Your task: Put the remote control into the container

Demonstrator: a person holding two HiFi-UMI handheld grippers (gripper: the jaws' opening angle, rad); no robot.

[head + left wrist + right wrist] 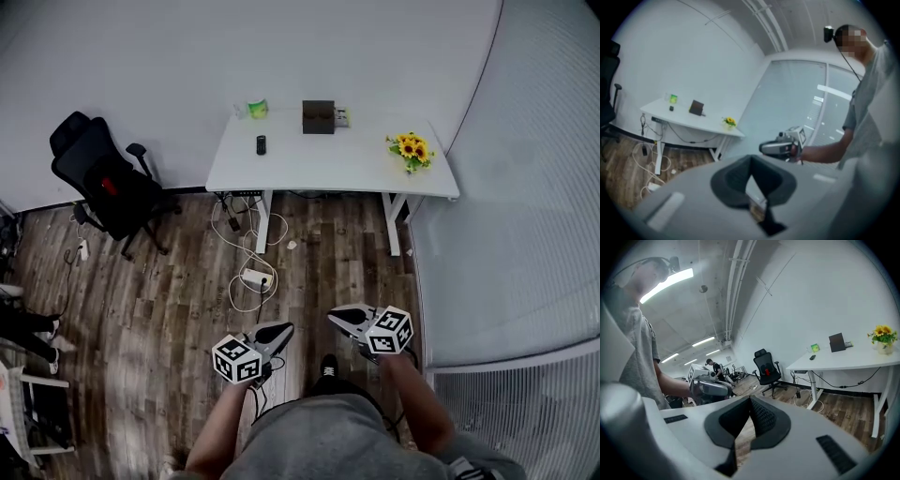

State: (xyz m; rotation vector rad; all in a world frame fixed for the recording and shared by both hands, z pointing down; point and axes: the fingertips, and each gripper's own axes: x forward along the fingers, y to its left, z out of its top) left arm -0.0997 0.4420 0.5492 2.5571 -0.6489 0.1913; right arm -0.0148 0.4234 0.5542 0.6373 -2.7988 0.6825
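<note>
Black remote (261, 144) lies far from left gripper (284, 329) and right gripper (335, 317).

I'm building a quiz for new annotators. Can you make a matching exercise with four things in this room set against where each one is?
Things:
1. small black remote control
2. dark brown box-shaped container
3. bunch of yellow sunflowers
4. black office chair

Places:
A. right end of the white desk
B. on the floor, left of the desk
C. left part of the desk
D. back edge of the desk, near the middle

Pairs: 1-C, 2-D, 3-A, 4-B
</note>
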